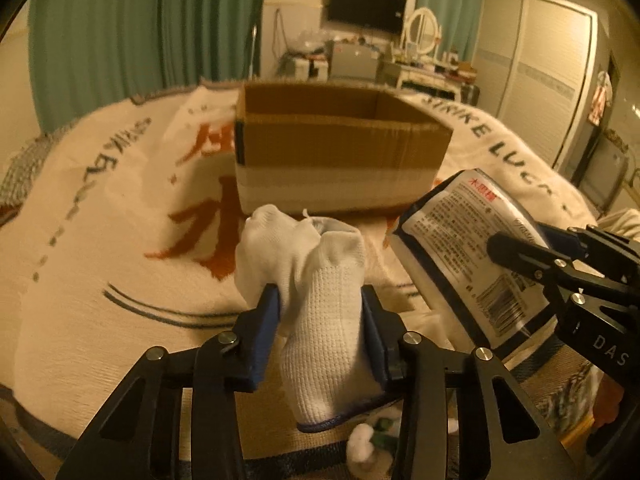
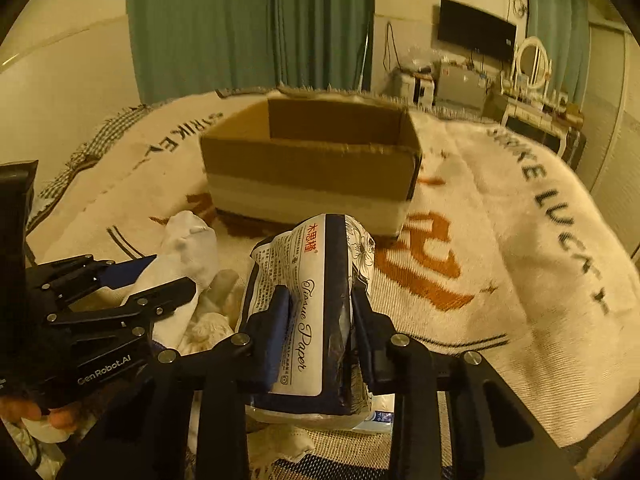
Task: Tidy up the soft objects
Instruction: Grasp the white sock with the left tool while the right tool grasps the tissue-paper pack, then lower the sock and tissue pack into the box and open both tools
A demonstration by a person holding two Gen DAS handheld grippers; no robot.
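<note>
My left gripper (image 1: 320,300) is shut on a white knitted glove (image 1: 320,280) with a blue cuff, held above the blanket in front of an open cardboard box (image 1: 340,160). My right gripper (image 2: 320,300) is shut on a tissue paper pack (image 2: 316,300), white and dark blue, also held in front of the box (image 2: 312,168). In the left wrist view the pack (image 1: 460,248) and right gripper (image 1: 520,256) are at the right. In the right wrist view the glove (image 2: 188,252) and left gripper (image 2: 152,280) are at the left.
The box stands on a white blanket (image 1: 100,220) with orange and dark lettering spread over a bed. Small soft white items (image 2: 208,328) lie near the bed's front edge. Green curtains (image 1: 140,32), a wall television, a dresser and a wardrobe stand behind.
</note>
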